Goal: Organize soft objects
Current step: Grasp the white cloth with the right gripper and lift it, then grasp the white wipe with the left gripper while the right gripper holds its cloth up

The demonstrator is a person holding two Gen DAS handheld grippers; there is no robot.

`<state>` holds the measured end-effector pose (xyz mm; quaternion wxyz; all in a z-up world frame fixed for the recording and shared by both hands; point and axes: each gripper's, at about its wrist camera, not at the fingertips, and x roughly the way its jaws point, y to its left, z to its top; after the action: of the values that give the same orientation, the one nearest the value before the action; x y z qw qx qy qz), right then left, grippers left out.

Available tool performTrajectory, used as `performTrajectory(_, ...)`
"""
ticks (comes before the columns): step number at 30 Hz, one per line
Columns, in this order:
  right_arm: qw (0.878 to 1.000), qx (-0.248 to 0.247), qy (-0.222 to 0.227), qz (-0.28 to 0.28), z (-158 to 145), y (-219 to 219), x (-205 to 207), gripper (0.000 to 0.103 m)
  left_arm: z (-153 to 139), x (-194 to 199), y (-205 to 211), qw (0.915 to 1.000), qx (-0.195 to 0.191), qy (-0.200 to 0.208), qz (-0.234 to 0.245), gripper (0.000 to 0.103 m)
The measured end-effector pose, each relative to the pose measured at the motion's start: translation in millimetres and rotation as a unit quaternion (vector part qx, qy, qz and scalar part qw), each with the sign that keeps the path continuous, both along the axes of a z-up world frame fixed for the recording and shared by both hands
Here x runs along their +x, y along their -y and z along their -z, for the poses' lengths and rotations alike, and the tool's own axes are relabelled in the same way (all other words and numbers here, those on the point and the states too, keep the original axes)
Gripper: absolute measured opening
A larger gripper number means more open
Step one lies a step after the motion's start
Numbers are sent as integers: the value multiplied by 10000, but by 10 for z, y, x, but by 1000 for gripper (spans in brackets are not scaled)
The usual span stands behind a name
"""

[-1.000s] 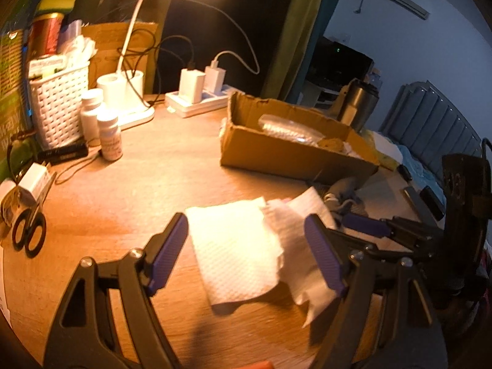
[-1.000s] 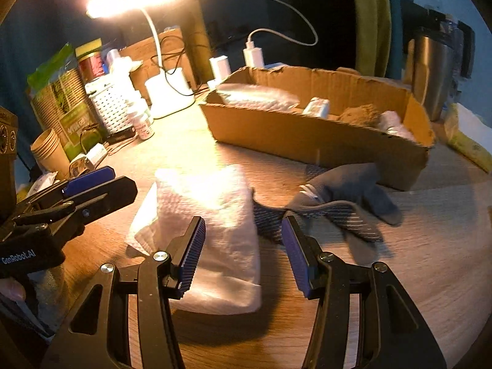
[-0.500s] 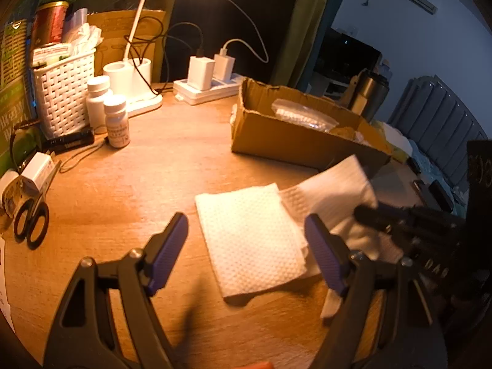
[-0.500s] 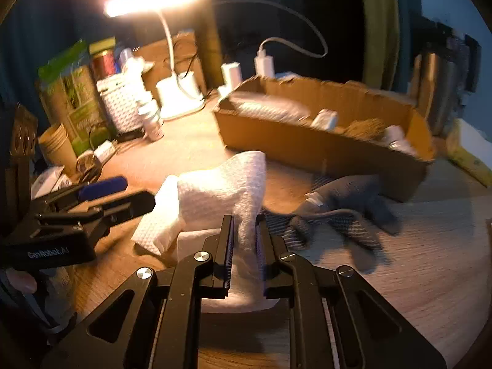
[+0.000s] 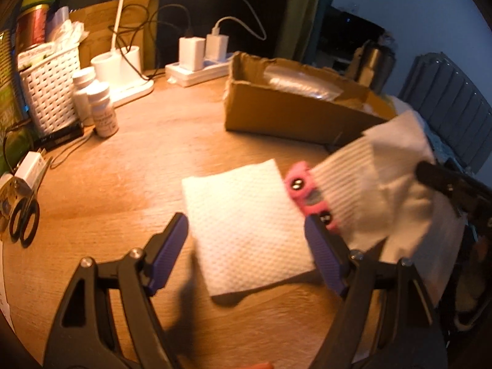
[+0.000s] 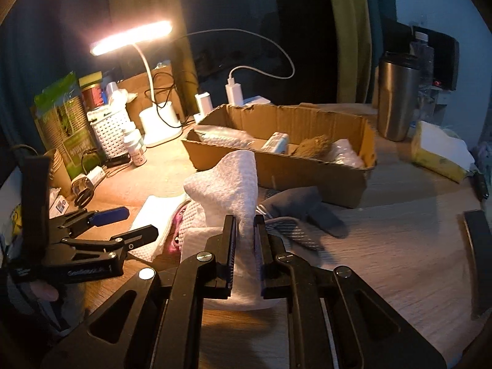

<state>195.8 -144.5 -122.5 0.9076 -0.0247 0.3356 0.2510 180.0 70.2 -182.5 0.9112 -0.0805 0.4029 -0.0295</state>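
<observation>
**Right tongs clamp the paper towel, left tongs wait wide**

The white dimpled paper towel is up off the bench, pinched in a crumpled peak between the clenched right tongs. Under it a pink toy with small dark wheels peeks out, part hidden by the towel. Beside that, a second towel sheet lies flat and square on the wooden bench, and the left tongs hang over it, spread wide, gripping nothing. Just beyond the raised towel lies a grey knit glove, soft and limp, touching the front wall of the torn cardboard box. Open wood runs to the right tongs' right. The left edge is crowded: scissors, pill bottles, a white woven basket.
</observation>
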Motion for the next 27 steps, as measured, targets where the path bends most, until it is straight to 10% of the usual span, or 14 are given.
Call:
performTrajectory(14, 9997, 101, -171, -115, 135, -24, 59, 12, 127, 142, 199, 9967, 644, -399, 303, 78)
performTrajectory(20, 9997, 152, -151, -109, 115, -1, 61, 12, 105, 95, 201, 9974, 525, -281, 408, 33)
performTrajectory(27, 9997, 182, -80, -120, 64, 19, 39, 12, 97, 25, 185, 9981, 248, -285, 492, 14)
